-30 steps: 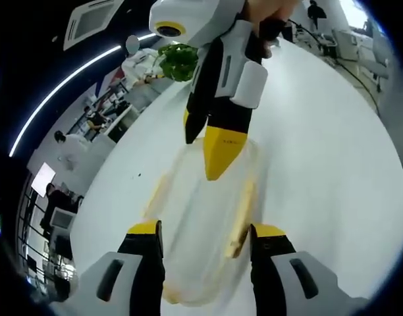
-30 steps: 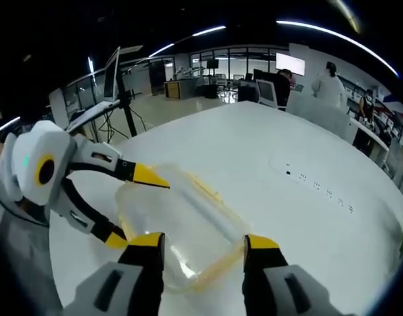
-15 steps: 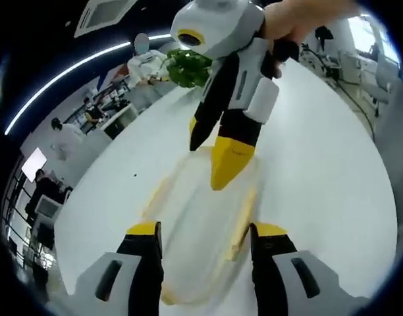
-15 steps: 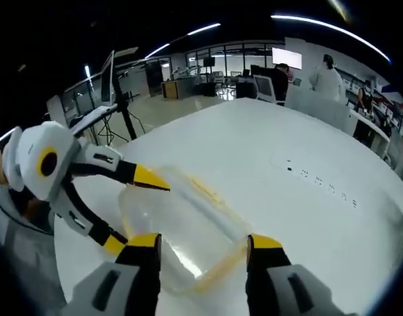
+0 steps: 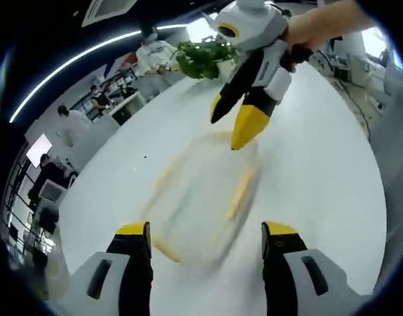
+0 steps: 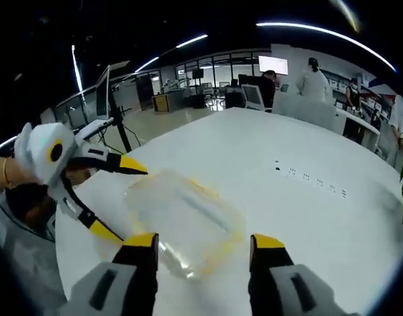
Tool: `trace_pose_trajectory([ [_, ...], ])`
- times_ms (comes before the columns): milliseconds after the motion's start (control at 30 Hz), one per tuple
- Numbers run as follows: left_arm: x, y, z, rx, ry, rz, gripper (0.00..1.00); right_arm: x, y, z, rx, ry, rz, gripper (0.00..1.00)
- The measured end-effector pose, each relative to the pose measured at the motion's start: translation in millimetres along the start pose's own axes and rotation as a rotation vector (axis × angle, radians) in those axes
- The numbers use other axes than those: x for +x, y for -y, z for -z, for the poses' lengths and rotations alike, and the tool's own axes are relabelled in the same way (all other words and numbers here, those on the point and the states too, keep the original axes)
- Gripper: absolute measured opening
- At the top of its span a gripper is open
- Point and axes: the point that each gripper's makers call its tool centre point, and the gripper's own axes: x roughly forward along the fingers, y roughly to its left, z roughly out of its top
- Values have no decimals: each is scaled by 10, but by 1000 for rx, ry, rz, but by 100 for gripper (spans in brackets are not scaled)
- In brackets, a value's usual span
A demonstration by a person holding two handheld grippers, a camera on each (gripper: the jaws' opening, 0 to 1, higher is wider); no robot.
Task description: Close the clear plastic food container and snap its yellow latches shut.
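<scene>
white and round-edged, the table (image 5: 320,164) stands in a large open office with ceiling light strips, desks, monitors and several people at its far sides; a leafy green plant (image 5: 203,58) sits at the table's far edge in the left gripper view; the clear plastic food container (image 5: 203,197) lies on the tabletop, blurred in both views, with yellow latches (image 5: 239,193) along its long sides and its lid appearing to rest on top, though the blur hides whether any latch is snapped down; in the left gripper view the left gripper (image 5: 206,238) has its yellow-tipped jaws spread wide, one to each side of the container's near end and not touching it; beyond the container's far end the right gripper (image 5: 236,129) comes down from the upper right, held by a hand (image 5: 320,26), its jaws parted with the yellow tip of one just at the container's far rim; in the right gripper view the container (image 6: 185,220) lies just ahead of the right gripper (image 6: 205,243), whose jaws stand wide apart and hold nothing; the left gripper (image 6: 119,197) enters there from the left, gripped by a hand (image 6: 17,174), its two jaws well apart, the upper tip near the container's far left corner and the lower tip just beside its near left edge.
</scene>
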Motion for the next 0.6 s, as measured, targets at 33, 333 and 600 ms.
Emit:
trace_pose_trajectory([
  [33,-43,6,23,-22,0,-6,67,-37,0,33,5,-3,8,55],
  [333,-405,132,188,-162,12,-59,66,-348,-165,206,7,-10,29,57],
  [600,-699,358,386,-283,-4,-77,66,-639,-337,289,87,58,38,58],
])
